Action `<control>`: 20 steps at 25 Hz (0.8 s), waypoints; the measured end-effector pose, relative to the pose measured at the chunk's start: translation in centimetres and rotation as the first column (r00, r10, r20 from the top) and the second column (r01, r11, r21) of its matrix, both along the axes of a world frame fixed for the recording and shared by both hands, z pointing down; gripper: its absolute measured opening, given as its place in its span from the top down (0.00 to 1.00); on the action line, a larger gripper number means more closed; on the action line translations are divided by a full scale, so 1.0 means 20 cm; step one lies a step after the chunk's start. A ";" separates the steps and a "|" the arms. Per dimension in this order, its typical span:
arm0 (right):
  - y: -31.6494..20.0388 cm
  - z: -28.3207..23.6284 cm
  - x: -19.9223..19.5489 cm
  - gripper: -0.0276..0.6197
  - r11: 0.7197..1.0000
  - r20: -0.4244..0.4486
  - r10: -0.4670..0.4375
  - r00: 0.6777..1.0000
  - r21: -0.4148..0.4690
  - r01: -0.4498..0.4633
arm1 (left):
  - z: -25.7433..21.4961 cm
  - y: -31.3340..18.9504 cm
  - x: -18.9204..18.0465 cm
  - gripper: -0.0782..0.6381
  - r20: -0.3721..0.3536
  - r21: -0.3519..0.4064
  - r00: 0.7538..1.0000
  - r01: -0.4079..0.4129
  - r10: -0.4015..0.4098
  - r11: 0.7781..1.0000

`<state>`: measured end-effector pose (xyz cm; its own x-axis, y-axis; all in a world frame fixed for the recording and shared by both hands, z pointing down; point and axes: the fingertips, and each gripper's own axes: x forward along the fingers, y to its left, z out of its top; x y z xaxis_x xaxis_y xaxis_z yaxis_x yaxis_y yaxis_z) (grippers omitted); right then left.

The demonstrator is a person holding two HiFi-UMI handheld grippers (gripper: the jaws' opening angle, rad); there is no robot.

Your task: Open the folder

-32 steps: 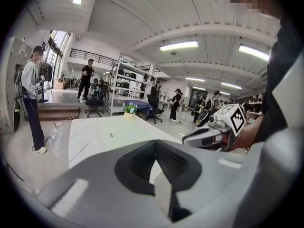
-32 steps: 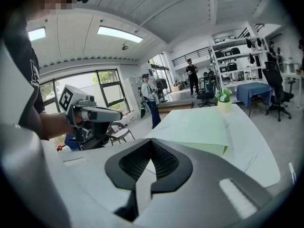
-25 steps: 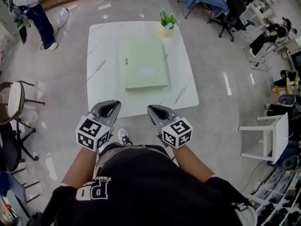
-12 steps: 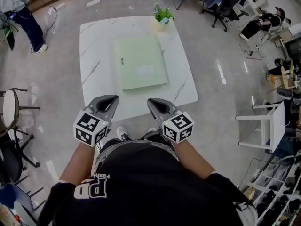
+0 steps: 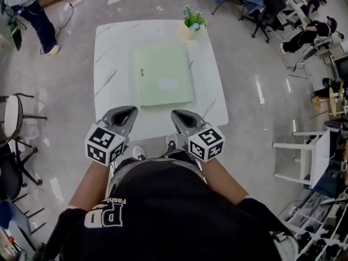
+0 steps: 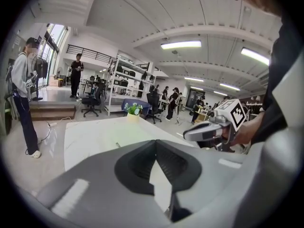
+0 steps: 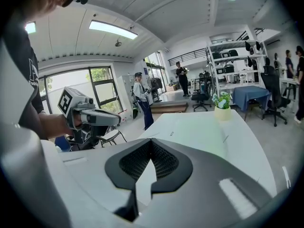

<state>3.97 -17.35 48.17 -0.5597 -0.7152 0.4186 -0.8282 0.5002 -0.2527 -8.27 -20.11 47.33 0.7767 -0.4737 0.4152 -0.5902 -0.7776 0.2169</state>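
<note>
I count one table (image 5: 109, 86). On it are one folder (image 5: 163, 78) in the middle and one potted plant (image 5: 193, 23) at the far edge, near the far right corner. I hold two grippers, one in each hand, both at the near edge: the left gripper (image 5: 126, 112) and the right gripper (image 5: 179, 115). One person (image 5: 41, 20) stands off the far left corner. The seated people beyond the far right corner are too small for me to count.

the left gripper (image 5: 128, 111) and the right gripper (image 5: 179, 114) are held side by side before the torso on bent arms, pointed forward, each with jaws closed on nothing.
</note>
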 end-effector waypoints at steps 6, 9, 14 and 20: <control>-0.07 -0.02 0.00 0.96 0.997 0.010 -0.074 0.997 0.010 0.074 | -0.03 -0.05 0.02 0.82 0.011 0.016 0.998 0.062 -0.063 0.998; -0.10 -0.01 0.04 0.96 0.996 0.017 -0.094 0.995 0.012 0.094 | -0.02 -0.05 0.04 0.82 0.016 0.018 0.996 0.090 -0.090 0.996; -0.11 0.01 0.09 0.96 0.993 0.030 -0.114 0.993 0.006 0.114 | 0.00 -0.04 0.07 0.82 0.046 0.017 0.992 0.115 -0.116 0.993; -0.12 0.02 0.11 0.96 0.991 0.041 -0.135 0.990 0.005 0.135 | 0.04 -0.05 0.08 0.82 0.081 0.017 0.989 0.123 -0.124 0.992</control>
<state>6.11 -19.77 48.64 -0.6675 -0.6331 0.3920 -0.7423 0.6071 -0.2836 -6.60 -21.13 48.13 0.6755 -0.5692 0.4687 -0.6972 -0.7000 0.1548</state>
